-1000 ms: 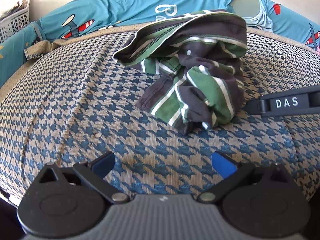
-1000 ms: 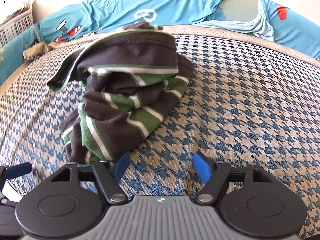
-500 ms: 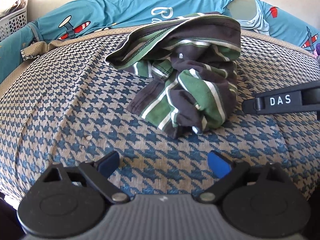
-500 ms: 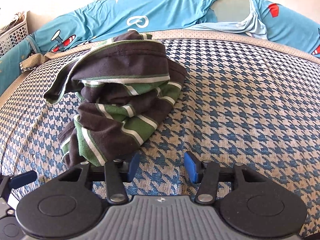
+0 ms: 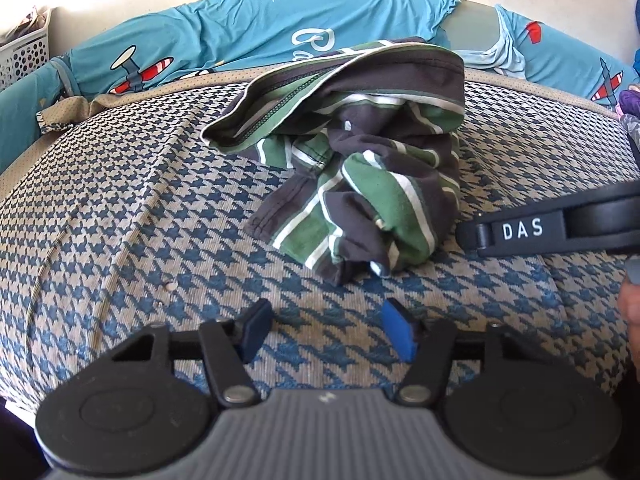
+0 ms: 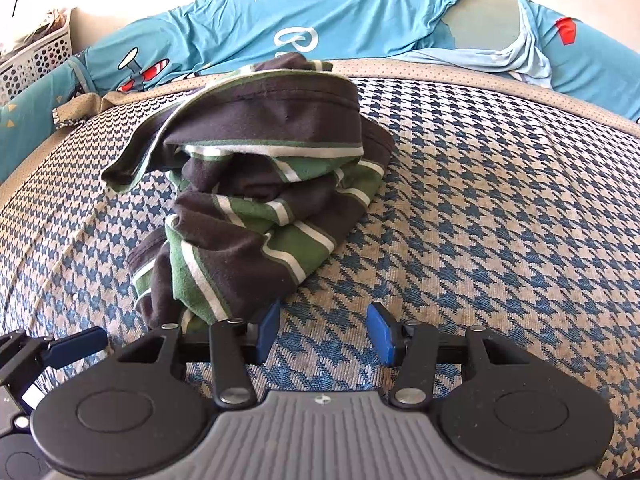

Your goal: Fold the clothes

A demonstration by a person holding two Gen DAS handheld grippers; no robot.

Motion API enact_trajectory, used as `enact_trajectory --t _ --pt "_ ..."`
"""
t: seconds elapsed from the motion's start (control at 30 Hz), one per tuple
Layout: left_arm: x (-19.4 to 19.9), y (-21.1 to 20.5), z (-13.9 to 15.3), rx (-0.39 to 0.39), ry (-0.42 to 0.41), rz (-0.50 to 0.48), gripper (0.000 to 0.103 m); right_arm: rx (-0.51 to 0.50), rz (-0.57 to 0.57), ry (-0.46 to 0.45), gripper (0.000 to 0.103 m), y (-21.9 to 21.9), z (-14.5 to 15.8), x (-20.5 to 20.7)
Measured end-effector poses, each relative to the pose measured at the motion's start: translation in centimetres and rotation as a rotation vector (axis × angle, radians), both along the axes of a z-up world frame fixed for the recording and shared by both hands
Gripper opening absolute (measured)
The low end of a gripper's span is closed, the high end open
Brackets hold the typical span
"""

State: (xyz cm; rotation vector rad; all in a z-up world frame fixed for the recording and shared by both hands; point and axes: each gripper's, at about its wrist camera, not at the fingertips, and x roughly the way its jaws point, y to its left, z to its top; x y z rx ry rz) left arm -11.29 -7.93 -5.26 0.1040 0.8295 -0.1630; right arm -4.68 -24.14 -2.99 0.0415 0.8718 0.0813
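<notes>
White letters "DAS" stand out on the black arm of the right gripper (image 5: 550, 230), poking in just beside the shirt (image 5: 360, 176). That shirt is a crumpled heap of dark brown with green and white stripes, sitting mid-mattress (image 5: 120, 220) on the houndstooth cover. The left gripper (image 5: 326, 330) has just been narrowing, nothing between its pads, only bare cover. The right gripper (image 6: 322, 330) hangs parted and empty too, its left pad right by the shirt's near edge.

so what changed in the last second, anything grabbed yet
Both tools narrowed: the left tool has just been closing, with only bedspread between its jaws; the right tool closed partway earlier. Neither has grabbed anything. The crumpled striped garment lies as before.
</notes>
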Motion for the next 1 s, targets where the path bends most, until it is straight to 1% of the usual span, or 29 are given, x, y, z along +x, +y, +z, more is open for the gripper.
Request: enact_trajectory --t 0.07,0.17,0.2,0.23,0.27,0.4,0.47,0.77,0.87,1.0 --pt "0.1 0.1 0.0 -0.007 0.002 0.006 0.054 -0.001 0.001 0.006 0.048 0.1 -0.1 0.0" --pt "0.2 0.0 0.1 -0.007 0.004 0.013 0.055 -0.009 0.003 0.002 0.048 0.2 -0.2 0.0" --pt "0.3 0.0 0.2 -0.002 0.004 0.015 0.057 -0.009 0.002 0.002 0.048 0.2 -0.3 0.0" --pt "0.3 -0.1 0.2 0.003 0.004 0.017 0.064 -0.007 -0.002 0.005 0.048 0.2 -0.2 0.0" --pt "0.2 -0.1 0.3 0.004 0.000 0.017 0.069 -0.004 -0.006 0.008 0.048 0.2 -0.2 0.0" --pt "0.3 0.1 0.7 -0.006 -0.012 0.025 0.073 0.025 -0.012 -0.006 0.048 0.2 0.4 -0.1" --pt "0.4 0.4 0.8 -0.011 -0.014 0.040 0.076 0.024 -0.018 -0.014 0.048 0.2 0.7 -0.2" --pt "1.4 2.6 1.3 -0.063 0.000 0.137 0.084 0.051 -0.049 -0.065 0.049 -0.6 2.0 -0.4" --pt "2.0 3.5 1.7 -0.083 0.007 0.161 0.085 0.076 -0.052 -0.077 0.049 -0.8 2.4 -0.1" --pt "3.2 4.3 2.4 -0.101 0.022 0.170 0.086 0.082 -0.050 -0.103 0.055 -1.1 3.1 0.6"
